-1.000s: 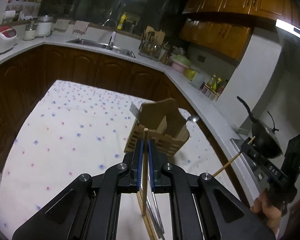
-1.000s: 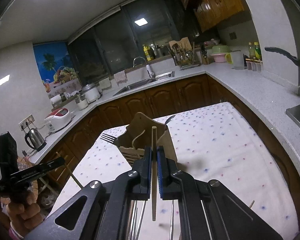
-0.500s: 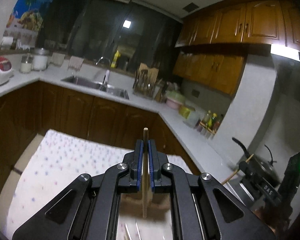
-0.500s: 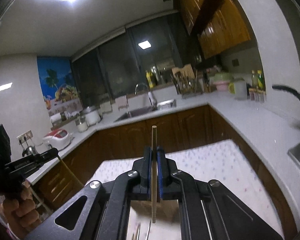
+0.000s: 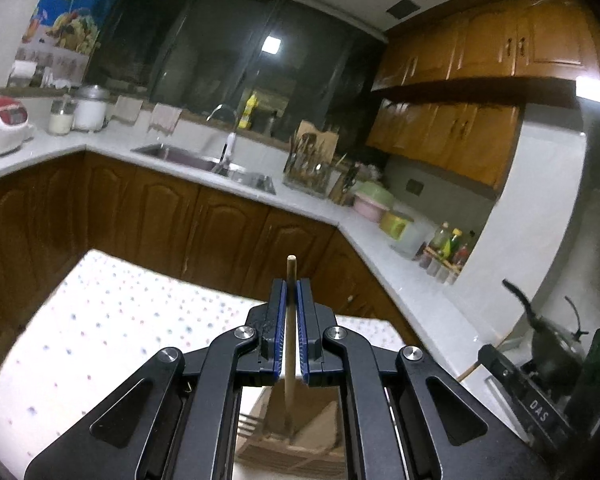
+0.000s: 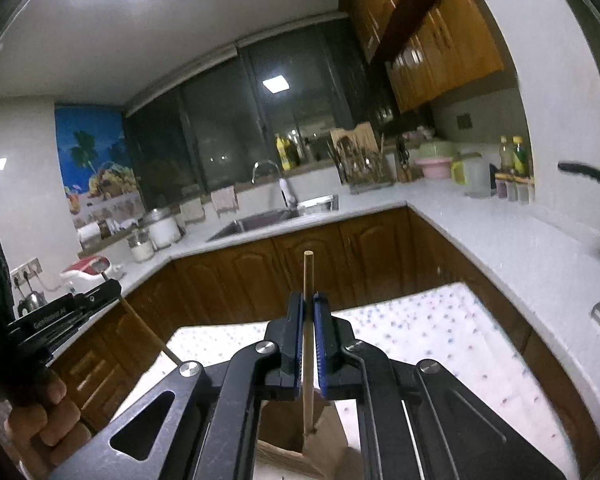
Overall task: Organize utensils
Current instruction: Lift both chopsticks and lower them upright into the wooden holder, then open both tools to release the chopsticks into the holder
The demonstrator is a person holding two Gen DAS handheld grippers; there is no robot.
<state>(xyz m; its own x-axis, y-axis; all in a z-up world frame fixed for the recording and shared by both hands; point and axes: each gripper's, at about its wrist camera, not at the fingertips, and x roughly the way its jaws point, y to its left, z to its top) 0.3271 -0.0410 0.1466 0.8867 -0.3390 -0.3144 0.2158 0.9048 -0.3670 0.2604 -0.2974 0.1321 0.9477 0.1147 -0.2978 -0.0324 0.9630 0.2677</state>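
Above dotted tablecloth (image 5: 112,320): two tongs (image 5: 291,292) (image 6: 309,306), two chopsticks (image 5: 290,336) (image 6: 308,344).

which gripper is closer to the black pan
Right. The right gripper is beside the pan, which shows just behind it in the left view. The left gripper is over the table, pan off to its right. Each holds a chopstick.

Two handheld grippers, left gripper (image 5: 291,334) and right gripper (image 6: 309,340), two wooden chopsticks, one chopstick (image 5: 289,320) per gripper, the other (image 6: 308,320), one wooden utensil holder (image 6: 324,436), one fork (image 5: 249,426), one spotted tablecloth (image 5: 112,320), one sink (image 5: 204,158), one rice cooker (image 5: 0,124)
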